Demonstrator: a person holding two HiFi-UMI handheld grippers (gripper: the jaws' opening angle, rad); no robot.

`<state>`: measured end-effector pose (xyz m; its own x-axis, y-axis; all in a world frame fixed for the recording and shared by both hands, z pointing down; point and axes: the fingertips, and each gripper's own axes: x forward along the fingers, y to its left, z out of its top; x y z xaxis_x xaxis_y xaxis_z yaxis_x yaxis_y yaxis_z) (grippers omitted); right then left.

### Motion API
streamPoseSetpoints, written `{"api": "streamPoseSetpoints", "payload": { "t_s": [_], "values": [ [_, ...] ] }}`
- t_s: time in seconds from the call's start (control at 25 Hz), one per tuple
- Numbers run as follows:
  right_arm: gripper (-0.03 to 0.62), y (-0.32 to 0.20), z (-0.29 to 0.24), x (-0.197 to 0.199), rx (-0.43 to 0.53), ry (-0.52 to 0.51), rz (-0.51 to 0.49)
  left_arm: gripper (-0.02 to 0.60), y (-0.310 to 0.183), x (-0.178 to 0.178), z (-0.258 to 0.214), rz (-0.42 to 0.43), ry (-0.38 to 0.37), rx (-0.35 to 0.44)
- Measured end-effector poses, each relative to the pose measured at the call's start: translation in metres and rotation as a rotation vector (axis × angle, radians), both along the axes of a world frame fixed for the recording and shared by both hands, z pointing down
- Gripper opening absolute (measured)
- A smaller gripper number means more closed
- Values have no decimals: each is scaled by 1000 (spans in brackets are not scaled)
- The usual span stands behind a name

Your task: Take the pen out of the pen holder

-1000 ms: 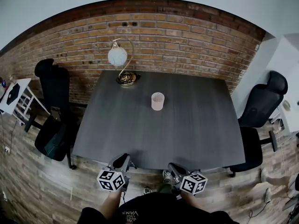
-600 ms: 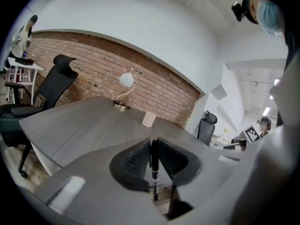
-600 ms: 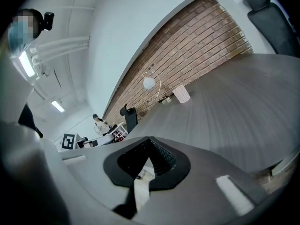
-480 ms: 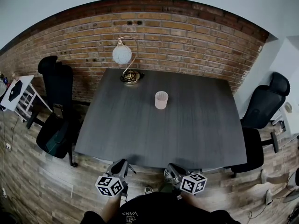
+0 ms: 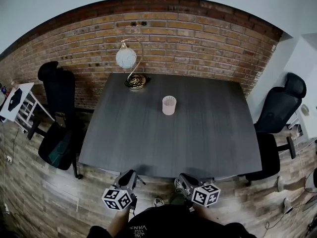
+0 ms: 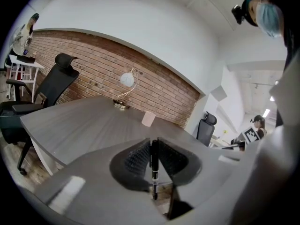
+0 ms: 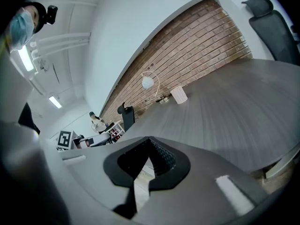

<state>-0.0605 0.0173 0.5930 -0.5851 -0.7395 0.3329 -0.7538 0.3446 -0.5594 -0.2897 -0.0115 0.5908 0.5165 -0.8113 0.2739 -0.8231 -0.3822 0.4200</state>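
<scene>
Black pen [image 6: 153, 165] sits in my left gripper [image 5: 130, 174]. My two left jaws are squeezed on it, one on each side. The pen stands almost straight up and down between the dark bumpy pads [image 6: 136, 156]. Its thin tip pokes out below them.

My right gripper [image 5: 184, 178] has nothing in it. Its two jaws are pressed together at the tips.

Both of my grippers are at the near edge of the dark grey table [image 5: 148, 143], side by side, and they point across it. The left one is on the left and the right one is on the right.

The pen holder [image 5: 169, 105] is a small pale pink cup. It stands upright out on the table, past the middle, toward the far side. It is well apart from the pen and from both grippers.

A lamp [image 5: 126, 58] with a round white ball stands at the far left of the table. Behind it is a brick wall [image 5: 198, 38].

A left chair [image 5: 57, 113] and a right chair [image 5: 277, 118], both black, sit beside the table. The floor [image 5: 44, 192] is brown wood.
</scene>
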Motion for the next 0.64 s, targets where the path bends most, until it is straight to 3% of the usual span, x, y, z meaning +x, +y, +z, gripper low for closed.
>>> {"api": "streamPoseSetpoints", "payload": {
  "t_s": [0.64],
  "values": [
    [0,-1,0,2,1,0,-15,104,2,7,2,9,-27,-4]
  ]
}}
